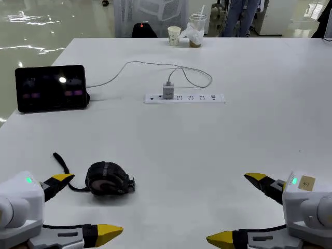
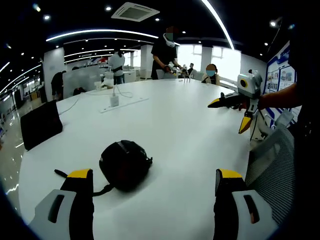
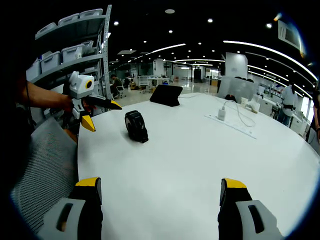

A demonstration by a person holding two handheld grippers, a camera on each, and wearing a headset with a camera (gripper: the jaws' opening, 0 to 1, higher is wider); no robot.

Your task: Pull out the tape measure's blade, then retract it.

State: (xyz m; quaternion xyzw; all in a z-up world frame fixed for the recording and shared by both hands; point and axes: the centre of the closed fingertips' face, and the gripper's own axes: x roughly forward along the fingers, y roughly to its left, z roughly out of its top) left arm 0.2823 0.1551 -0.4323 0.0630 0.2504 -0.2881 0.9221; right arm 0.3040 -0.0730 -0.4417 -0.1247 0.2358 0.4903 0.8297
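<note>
Head view: tape measure [image 1: 109,179] lying on bench [image 1: 207,145], blade housed, just beyond left gripper [image 1: 94,203], jaws spreading wide for grab. Right gripper [image 1: 229,208] hovering well apart, jaws gaping, likely freeing it for blade tip.

Bright, even overhead light washes the white table [image 1: 249,155]; shadows are soft and faint. Glare streaks the glossy floor [image 1: 31,36] at ten o'clock in the head view. Both gripper views bow strongly at their edges; ceiling strip lights [image 2: 216,22] burn white.
</note>
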